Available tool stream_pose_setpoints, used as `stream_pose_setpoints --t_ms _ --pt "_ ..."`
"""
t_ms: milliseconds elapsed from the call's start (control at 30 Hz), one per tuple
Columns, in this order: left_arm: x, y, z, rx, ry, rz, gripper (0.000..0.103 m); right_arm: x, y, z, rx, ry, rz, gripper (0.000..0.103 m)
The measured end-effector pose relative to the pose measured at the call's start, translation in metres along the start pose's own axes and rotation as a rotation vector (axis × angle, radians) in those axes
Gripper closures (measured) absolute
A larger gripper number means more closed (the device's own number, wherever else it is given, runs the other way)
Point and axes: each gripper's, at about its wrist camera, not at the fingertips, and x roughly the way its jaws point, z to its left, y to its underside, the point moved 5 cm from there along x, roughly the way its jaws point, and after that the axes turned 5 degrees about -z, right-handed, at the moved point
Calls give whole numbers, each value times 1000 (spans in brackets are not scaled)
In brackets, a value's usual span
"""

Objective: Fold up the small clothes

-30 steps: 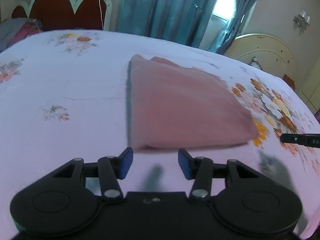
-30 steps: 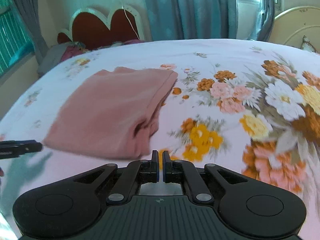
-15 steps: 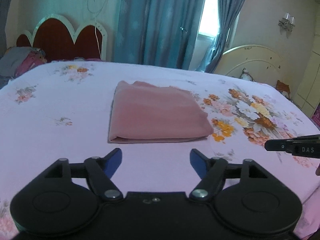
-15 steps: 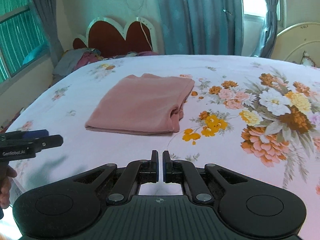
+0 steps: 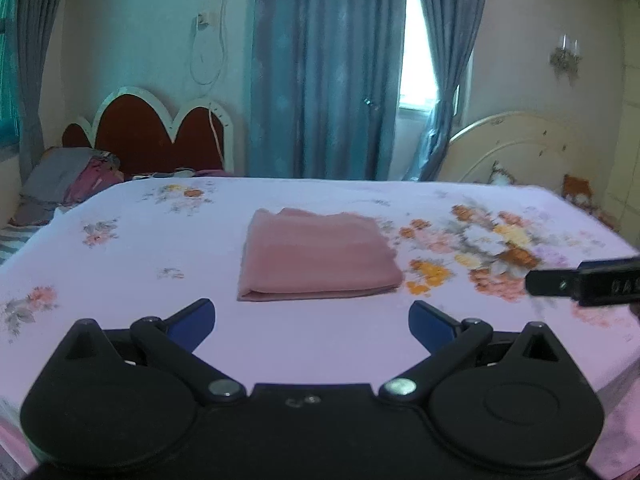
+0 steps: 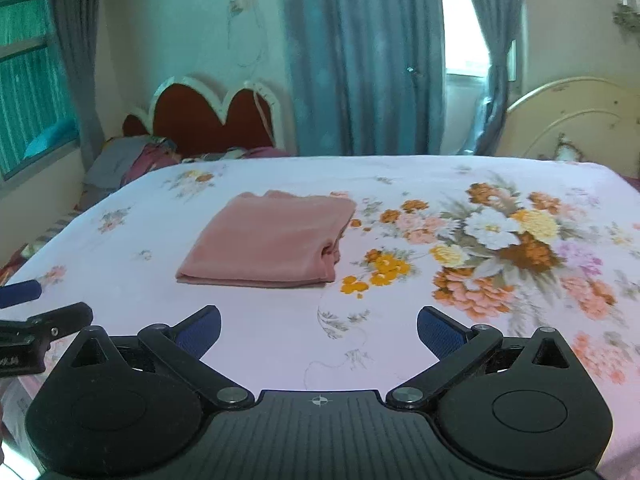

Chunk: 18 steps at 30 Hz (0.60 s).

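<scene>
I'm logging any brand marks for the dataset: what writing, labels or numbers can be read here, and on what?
Right tongs, side of the body, left wrist view: white letters, too blurred to read.
Left tongs, side of the body, right wrist view: small white print, too blurred to read.
Folded pink cloth, floral bedsheet: no writing visible.

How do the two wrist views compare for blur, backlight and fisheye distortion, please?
Left wrist view: the pink folded cloth reads fairly sharp, the floral bedsheet smears at right, the window blows out. Right wrist view: cloth crisp, flowers smear towards the right edge, curtains bow, corners go dark.
</scene>
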Motion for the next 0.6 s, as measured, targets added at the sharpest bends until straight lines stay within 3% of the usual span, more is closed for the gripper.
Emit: stream_pose_setpoints --t_ms 233,600 --pt "-16 -3 -8 28 5 -16 0 -38 2 10 -6 15 -42 0" --pt "-25 -3 -10 27 29 -37 0 -48 2 16 -14 38 -53 0"
